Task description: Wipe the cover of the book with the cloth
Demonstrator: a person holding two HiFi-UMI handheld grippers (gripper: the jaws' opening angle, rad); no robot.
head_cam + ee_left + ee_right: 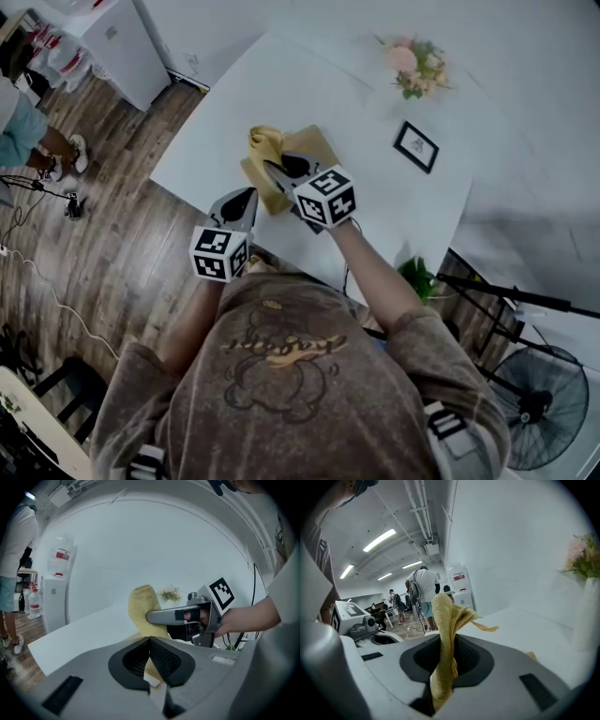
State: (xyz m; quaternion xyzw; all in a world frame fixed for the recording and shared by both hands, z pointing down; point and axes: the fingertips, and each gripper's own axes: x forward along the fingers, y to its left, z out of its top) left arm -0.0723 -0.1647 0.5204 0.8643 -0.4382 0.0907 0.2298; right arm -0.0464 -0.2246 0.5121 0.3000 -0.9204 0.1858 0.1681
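Leaning over the white rectangular bench [394, 202], we see the flat mustard-brown book [319, 145] lying on it. Our left tool [246, 194] sits at the book's near-left edge, jaws pressed together and empty. Our right tool [279, 169], over the book, is clenched on the crumpled yellow terry cloth [265, 141] above the book's far-left corner.

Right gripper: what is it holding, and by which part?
The right gripper is shut on the yellow cloth, pinching it at a bunched fold. One end sticks up past the jaw tips and the other hangs back between the jaws.
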